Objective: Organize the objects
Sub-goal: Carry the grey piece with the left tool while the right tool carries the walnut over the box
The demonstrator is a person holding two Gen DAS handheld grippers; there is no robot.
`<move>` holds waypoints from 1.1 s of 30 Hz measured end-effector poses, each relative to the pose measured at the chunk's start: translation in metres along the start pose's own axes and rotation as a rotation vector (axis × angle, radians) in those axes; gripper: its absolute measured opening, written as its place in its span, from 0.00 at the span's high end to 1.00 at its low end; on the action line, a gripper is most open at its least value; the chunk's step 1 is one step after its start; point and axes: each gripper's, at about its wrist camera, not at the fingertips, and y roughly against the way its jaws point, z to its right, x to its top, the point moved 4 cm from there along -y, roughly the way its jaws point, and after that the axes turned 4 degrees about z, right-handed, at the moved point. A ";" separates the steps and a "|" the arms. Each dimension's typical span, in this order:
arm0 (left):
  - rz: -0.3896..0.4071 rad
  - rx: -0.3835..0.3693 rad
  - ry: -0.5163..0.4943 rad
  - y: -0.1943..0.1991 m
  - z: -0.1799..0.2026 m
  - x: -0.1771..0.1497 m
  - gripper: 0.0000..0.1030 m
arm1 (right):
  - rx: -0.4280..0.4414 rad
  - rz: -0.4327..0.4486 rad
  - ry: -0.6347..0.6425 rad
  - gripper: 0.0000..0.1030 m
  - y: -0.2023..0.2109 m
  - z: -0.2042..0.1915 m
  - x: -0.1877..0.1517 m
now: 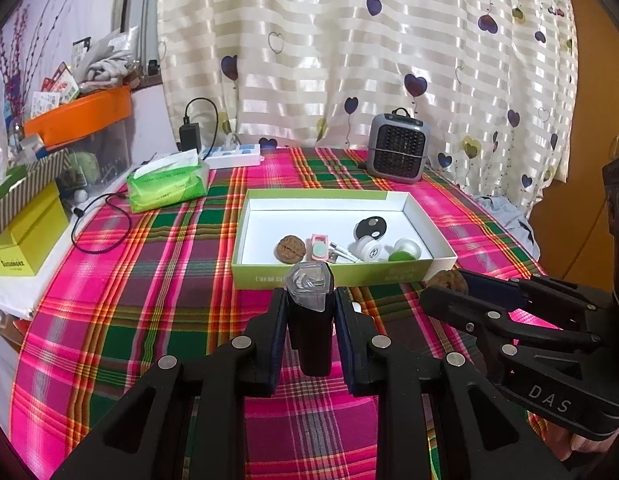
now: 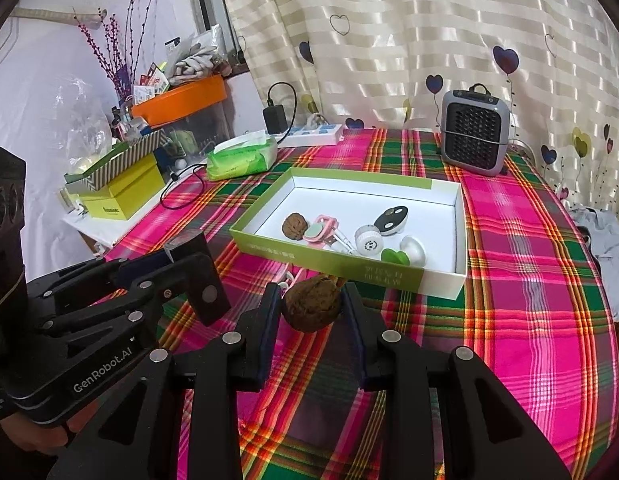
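Note:
My left gripper [image 1: 310, 300] is shut on a black stick-shaped gadget with a clear cap [image 1: 309, 332], held upright above the plaid cloth just short of the green-and-white box [image 1: 341, 278]. My right gripper [image 2: 311, 292] is shut on a brown walnut [image 2: 312, 306], also raised in front of the box's near wall [image 2: 349, 268]. Each gripper shows in the other's view: the right gripper [image 1: 447, 285] with its walnut [image 1: 448, 279], the left gripper [image 2: 185, 258] with the black gadget [image 2: 201, 280]. Inside the box lie another walnut [image 1: 290, 249], a pink item [image 1: 319, 247], a black-and-white fob [image 1: 371, 228], white round pieces and a cable.
A grey mini heater [image 1: 398, 153] stands behind the box by the curtain. A green tissue pack [image 1: 167, 186], a power strip [image 1: 233, 156] with a black charger, and yellow boxes [image 1: 25, 240] crowd the back left. A black cord [image 1: 97, 224] loops on the cloth.

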 end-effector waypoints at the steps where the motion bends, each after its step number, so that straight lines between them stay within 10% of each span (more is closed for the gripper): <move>1: 0.001 -0.002 0.000 0.000 0.000 0.000 0.79 | -0.001 0.001 0.000 0.69 0.000 0.000 0.000; 33: -0.034 -0.076 0.022 -0.034 0.003 0.007 0.79 | -0.009 -0.019 -0.029 0.69 -0.023 0.024 0.006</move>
